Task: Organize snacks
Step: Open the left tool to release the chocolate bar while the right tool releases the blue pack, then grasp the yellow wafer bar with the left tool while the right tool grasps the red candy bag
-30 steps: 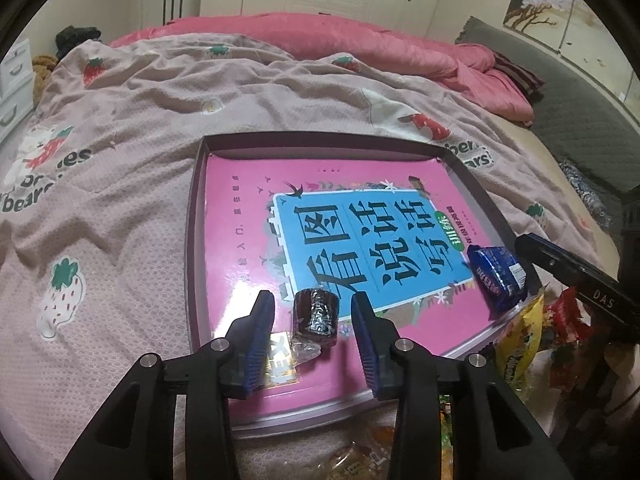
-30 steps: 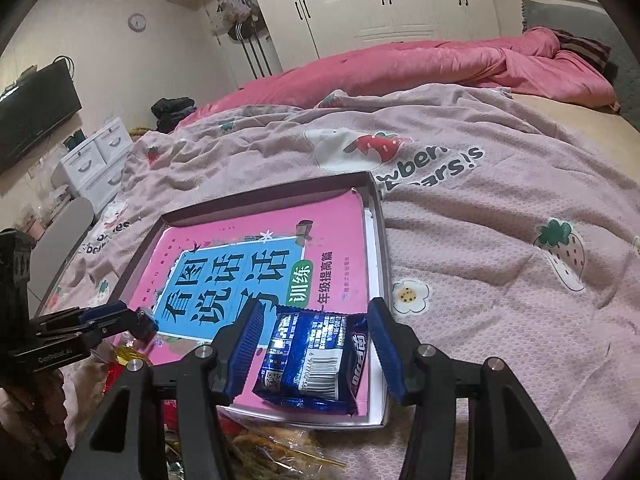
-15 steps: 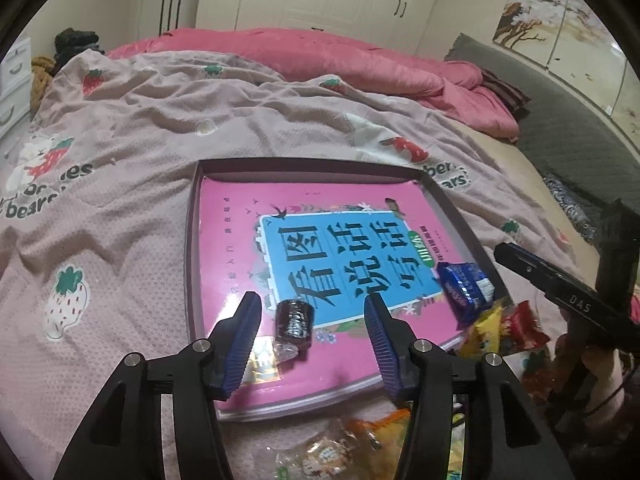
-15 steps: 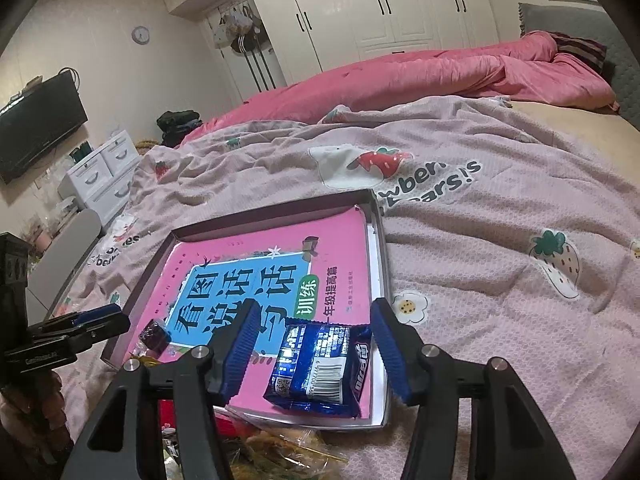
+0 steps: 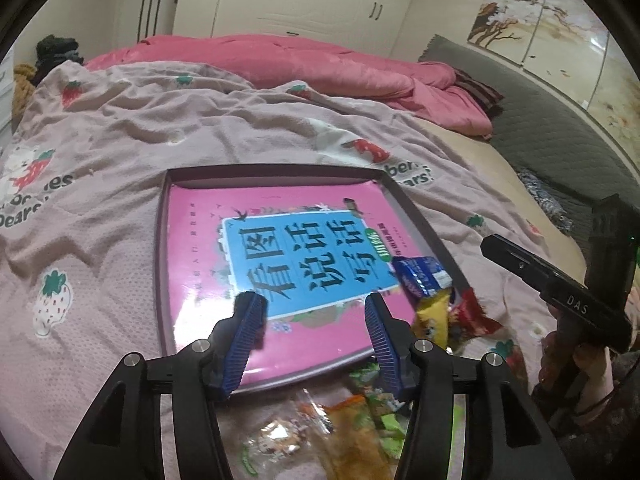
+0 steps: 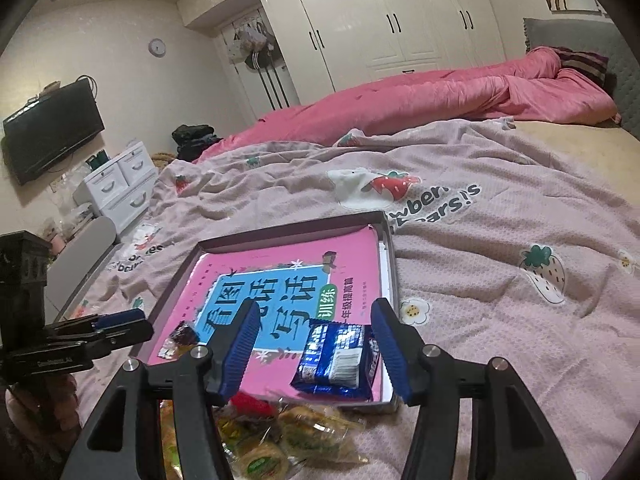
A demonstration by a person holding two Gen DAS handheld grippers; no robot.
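Chocolate (image 6: 185, 336) shows only behind right tool (image 6: 316, 344), on book (image 6: 280, 280).

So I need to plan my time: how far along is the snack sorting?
Early. Done: a blue packet and a small dark sweet lie in the tray, on the pink book cover. In hand: nothing; the left gripper and right gripper have open, empty jaws. Left: the pile of wrapped snacks on the bedspread by the tray's near edge.

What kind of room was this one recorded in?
A home bedroom, it seems: the work happens on a bed with a strawberry-print blanket and pink duvet, beside white built-in wardrobes and a wall-mounted TV.
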